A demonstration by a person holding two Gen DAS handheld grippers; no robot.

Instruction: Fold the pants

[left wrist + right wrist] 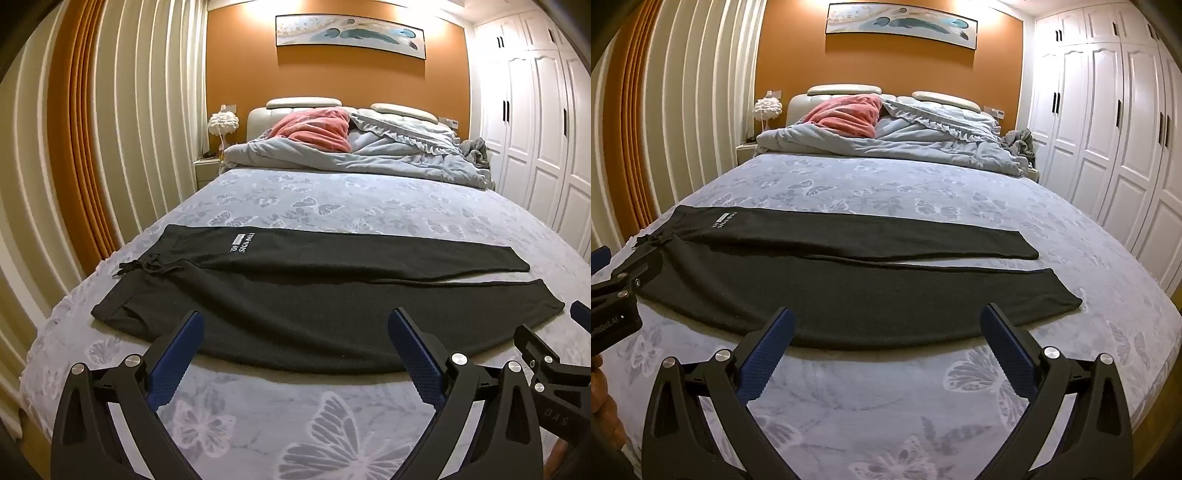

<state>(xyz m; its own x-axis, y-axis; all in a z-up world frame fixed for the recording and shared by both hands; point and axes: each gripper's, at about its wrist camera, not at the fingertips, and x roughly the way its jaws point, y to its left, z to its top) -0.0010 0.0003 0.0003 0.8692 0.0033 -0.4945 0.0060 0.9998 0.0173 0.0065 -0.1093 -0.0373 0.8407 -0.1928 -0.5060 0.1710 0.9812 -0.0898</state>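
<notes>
- Your left tool (295, 325) hangs over the near edge of the bed (332, 199), its blue fingers (181, 354) spread wide apart with nothing between them.
- Your right tool (886, 325) hangs beside it at the same edge, fingers (1008, 354) likewise wide apart and holding nothing.
- The black pants (295, 317) lie flat across the bed close to its near edge, waist toward the left side and both legs running toward the right side.
- The two legs lie side by side, the far one bearing white lettering (243, 242) near the waist; a narrow gap opens between them toward the hems.
- The drawstring (147, 266) lies knotted at the waist, trailing onto the butterfly-print sheet.
- Both tools are just short of the near leg, their tips not touching the cloth.
- At the head of the bed you have a rumpled grey quilt (369, 155) and a pink pillow (314, 129).
</notes>
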